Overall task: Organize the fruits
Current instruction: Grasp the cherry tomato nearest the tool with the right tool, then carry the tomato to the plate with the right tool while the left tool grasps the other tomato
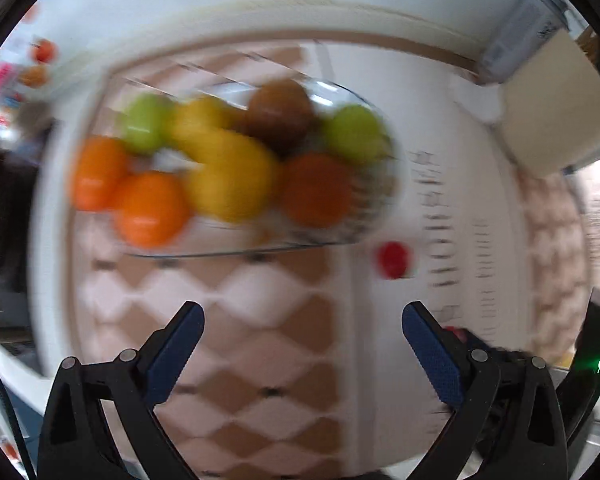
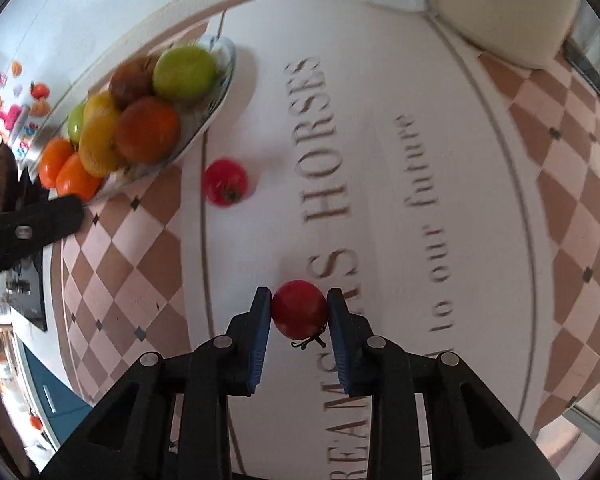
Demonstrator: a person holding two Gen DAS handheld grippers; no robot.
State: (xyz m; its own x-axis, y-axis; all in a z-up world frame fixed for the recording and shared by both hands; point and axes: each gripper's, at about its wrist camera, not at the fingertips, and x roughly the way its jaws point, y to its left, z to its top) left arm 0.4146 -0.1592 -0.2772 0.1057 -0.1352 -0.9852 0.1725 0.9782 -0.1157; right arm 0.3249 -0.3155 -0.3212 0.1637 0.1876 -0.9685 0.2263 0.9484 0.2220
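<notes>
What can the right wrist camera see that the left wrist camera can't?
Only the right wrist view shows the right gripper squeezing a red tomato, and big letters printed on the tablecloth. Only the left wrist view shows the left gripper wide open with nothing in it. Both show the glass bowl full of fruit and another tomato lying loose on the cloth beside it.

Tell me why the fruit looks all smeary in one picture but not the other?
Left wrist view: motion blur smears the fruit bowl and the loose red tomato; only the left gripper stays crisp. Right wrist view: much sharper, with the held tomato clear between the right gripper's jaws, though the tablecloth lettering bends from fisheye distortion.
</notes>
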